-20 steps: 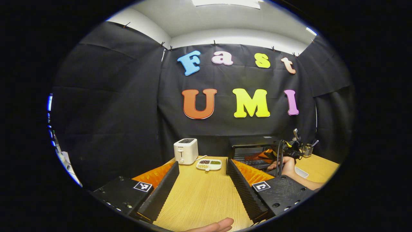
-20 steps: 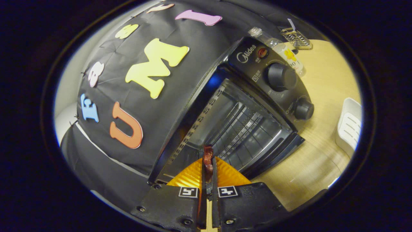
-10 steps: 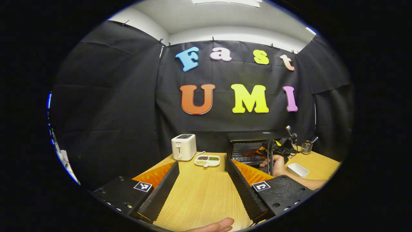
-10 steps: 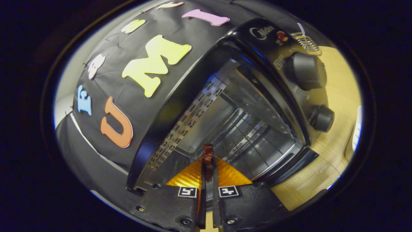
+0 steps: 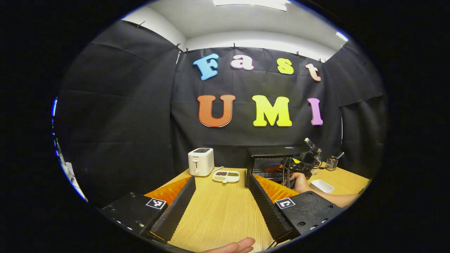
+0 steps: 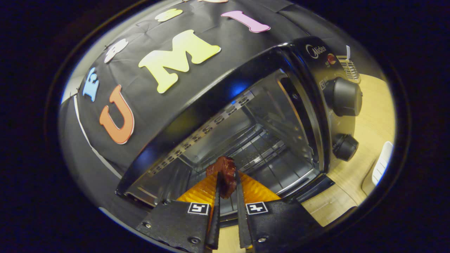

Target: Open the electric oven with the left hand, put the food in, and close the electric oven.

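Note:
The black electric oven (image 6: 327,80) stands with its door folded down and its wire rack (image 6: 262,147) bare. My right gripper (image 6: 227,174) is at the oven's mouth, over the open door, shut on a dark red-brown piece of food (image 6: 225,168) that sticks out past the fingertips toward the rack. In the left gripper view the oven (image 5: 270,151) is at the back right of the table, with a hand (image 5: 299,181) holding the right gripper (image 5: 302,162) at its opening. My left gripper (image 5: 220,180) hangs open over the wooden table (image 5: 218,218), holding nothing.
A white toaster (image 5: 200,161) and a divided snack dish (image 5: 226,176) sit at the back of the table. A white tray (image 5: 321,185) and a wire utensil holder (image 5: 330,163) lie right of the oven. Two knobs (image 6: 346,96) are on the oven's right panel.
The right gripper has gone forward into the oven's mouth with the food. Its fingers stand slightly wider and the food has turned between them. The left gripper has barely moved.

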{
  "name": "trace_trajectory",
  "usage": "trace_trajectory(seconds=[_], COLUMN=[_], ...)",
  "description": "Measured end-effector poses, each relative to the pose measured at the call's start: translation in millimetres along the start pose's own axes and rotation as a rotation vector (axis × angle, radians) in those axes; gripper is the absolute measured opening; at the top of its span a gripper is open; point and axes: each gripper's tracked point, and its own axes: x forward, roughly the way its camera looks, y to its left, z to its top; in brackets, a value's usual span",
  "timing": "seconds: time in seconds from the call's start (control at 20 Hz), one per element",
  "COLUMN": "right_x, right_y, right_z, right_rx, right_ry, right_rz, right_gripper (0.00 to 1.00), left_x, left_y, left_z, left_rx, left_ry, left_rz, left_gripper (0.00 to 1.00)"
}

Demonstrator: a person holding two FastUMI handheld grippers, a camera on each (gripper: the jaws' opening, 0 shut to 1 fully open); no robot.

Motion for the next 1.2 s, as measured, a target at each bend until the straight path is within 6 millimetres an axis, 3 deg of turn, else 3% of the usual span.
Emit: trace_trajectory(seconds=[0.4, 0.45, 0.5, 0.65, 0.9, 1.2], right_x=[-16.8, -20.8, -23.0, -34.3, -70.6, -138.2], right_y=[-6.7, -7.1, -8.3, -10.3, -6.4, -0.5], right_z=[-13.1, -15.1, -15.5, -12.8, -2.2, 29.6], right_rx=[-0.101, -0.129, -0.160, -0.224, -0.334, -0.436], right_ry=[0.044, 0.050, 0.054, 0.055, 0.030, -0.026], right_rz=[-0.049, -0.055, -0.070, -0.090, -0.046, 0.038], right_gripper=[0.33, 0.37, 0.50, 0.53, 0.72, 0.95], left_x=[-22.6, -25.1, -25.2, -27.0, -22.4, -14.7], left_y=[7.8, 9.1, 8.5, 3.1, -6.6, -39.0], left_z=[2.9, 3.2, 4.1, 3.2, 2.3, 1.2], left_rx=[-0.007, -0.007, -0.010, -0.020, -0.010, 0.002], left_ry=[-0.017, -0.018, -0.017, -0.008, 0.010, 0.036], left_rz=[0.005, 0.009, 0.009, 0.002, -0.004, -0.064], left_gripper=[0.97, 0.97, 0.97, 0.96, 0.97, 0.96])
